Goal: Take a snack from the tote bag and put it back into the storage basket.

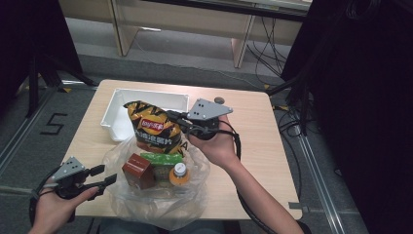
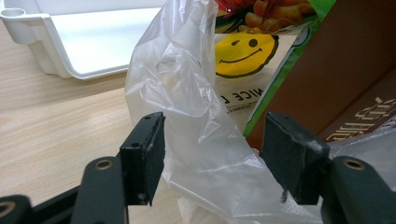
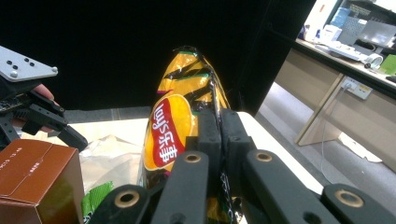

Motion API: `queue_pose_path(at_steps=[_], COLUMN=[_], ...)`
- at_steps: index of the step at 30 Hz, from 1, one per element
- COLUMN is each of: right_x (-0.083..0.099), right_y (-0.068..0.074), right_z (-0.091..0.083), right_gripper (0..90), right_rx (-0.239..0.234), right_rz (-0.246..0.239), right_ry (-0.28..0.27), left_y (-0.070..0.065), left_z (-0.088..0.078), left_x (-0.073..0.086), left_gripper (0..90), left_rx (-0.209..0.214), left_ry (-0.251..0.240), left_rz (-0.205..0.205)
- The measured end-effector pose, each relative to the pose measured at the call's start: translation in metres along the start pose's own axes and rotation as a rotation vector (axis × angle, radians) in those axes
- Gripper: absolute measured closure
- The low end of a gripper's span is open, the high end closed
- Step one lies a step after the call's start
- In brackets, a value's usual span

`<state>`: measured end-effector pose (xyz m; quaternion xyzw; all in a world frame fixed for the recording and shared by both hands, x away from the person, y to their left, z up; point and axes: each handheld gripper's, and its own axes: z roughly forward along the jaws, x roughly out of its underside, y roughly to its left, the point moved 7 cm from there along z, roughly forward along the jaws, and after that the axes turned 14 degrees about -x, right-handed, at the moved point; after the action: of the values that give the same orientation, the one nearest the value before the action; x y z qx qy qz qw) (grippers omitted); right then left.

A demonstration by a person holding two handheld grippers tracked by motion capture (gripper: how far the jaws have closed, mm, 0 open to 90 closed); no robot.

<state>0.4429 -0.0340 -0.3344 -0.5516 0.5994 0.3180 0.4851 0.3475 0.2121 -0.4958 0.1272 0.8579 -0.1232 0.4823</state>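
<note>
- Chip bag point(image 1: 152, 127) stands upright, long axis vertical, above the plastic bag point(image 1: 160, 195) and just in front of the white bin point(image 1: 122, 105).
- Right gripper point(image 1: 179, 121) is clamped tight on the chip bag's edge.
- Left gripper point(image 1: 103, 176) sits at the plastic bag's left rim, jaws partly open, film loose between them, nothing gripped.

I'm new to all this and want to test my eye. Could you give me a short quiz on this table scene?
1. True or false: the right gripper pinches the chip bag.
2. What lies between the left gripper's open jaws: A) clear plastic bag, B) bottle, C) white tray?
3. Which item in the bag has an orange cap?

Key: 1 true. 2 A. 3 the bottle, beside the brown carton.
</note>
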Motion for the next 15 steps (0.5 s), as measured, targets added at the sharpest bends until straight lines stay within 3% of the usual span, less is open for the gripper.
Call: queue_pose_path(at_steps=[15], right_x=[-0.012], right_y=[-0.002], right_z=[-0.007], right_gripper=[89.5], right_rx=[0.013], right_rz=[-0.001], right_ry=[-0.031], left_y=[0.0], left_z=[0.0], left_x=[0.0], left_gripper=[38.9], left_rx=[-0.002], left_ry=[0.005], left_rz=[0.003])
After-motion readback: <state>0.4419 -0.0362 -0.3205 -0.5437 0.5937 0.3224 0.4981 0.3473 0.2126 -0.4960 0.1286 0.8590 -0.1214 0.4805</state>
